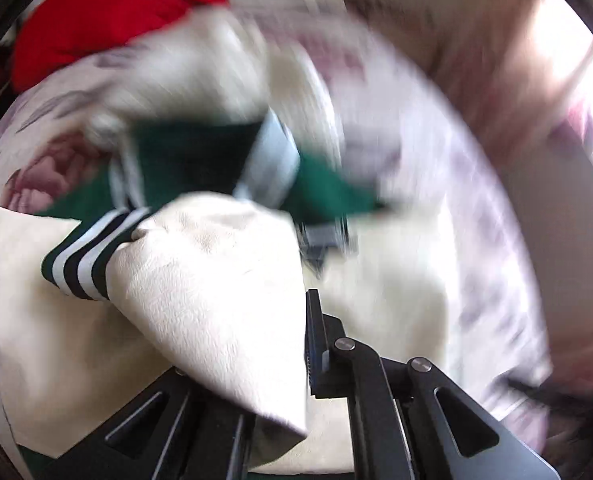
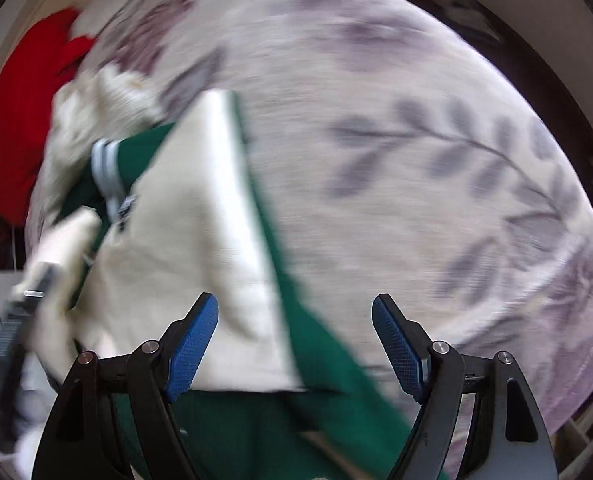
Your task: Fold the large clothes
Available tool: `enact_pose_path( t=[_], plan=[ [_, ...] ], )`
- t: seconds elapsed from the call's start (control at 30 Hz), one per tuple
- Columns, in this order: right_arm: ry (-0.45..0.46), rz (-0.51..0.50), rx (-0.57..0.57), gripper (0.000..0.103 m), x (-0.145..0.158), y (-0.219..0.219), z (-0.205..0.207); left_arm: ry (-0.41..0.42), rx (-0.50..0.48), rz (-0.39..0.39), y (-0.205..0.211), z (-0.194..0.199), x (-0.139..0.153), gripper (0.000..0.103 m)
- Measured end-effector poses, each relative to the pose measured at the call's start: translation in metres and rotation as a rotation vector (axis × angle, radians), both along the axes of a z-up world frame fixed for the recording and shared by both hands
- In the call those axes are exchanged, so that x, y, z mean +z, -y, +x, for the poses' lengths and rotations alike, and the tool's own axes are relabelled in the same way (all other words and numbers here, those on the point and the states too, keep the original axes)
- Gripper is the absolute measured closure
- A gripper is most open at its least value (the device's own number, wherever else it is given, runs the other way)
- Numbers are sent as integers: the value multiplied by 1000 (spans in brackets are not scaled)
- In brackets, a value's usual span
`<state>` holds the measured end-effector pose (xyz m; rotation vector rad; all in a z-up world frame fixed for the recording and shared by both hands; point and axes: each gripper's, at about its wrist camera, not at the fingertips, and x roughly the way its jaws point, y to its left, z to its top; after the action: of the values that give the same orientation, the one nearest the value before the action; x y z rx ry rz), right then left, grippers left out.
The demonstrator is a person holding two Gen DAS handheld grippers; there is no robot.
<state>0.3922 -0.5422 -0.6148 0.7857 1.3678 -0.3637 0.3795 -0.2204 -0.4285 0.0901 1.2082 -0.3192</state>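
1. Cream-and-green garment [image 2: 184, 240] lies on the floral bed [image 2: 416, 160], left of centre, red cloth [image 2: 20, 120] beyond it.
2. My left tool [image 1: 308, 360] is clamped on a cream fold [image 1: 216, 300]; I judge a fold-over is in hand.
3. My right tool [image 2: 296, 344] stands open, holding nothing.
4. Next: lay the fold flush with the green edge [image 2: 296, 320]; free bed lies right.

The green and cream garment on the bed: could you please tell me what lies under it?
Under the garment lies the flowered bedspread, which shows all around it. Whatever lies directly beneath is covered by the cloth.
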Motion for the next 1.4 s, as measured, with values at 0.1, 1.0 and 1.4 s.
enact_pose_path(
  t=[0.1,1.0,1.4],
  plan=[
    [-23,7,-39,22,-5,40,-28,-4,-90,170,30,-20,-26,84],
    [7,35,-27,22,35,101,-77,489,-1184,889,75,-175,-80,12],
    [73,129,-50,22,43,98,-76,221,-715,505,-1,-128,-7,12]
  ],
)
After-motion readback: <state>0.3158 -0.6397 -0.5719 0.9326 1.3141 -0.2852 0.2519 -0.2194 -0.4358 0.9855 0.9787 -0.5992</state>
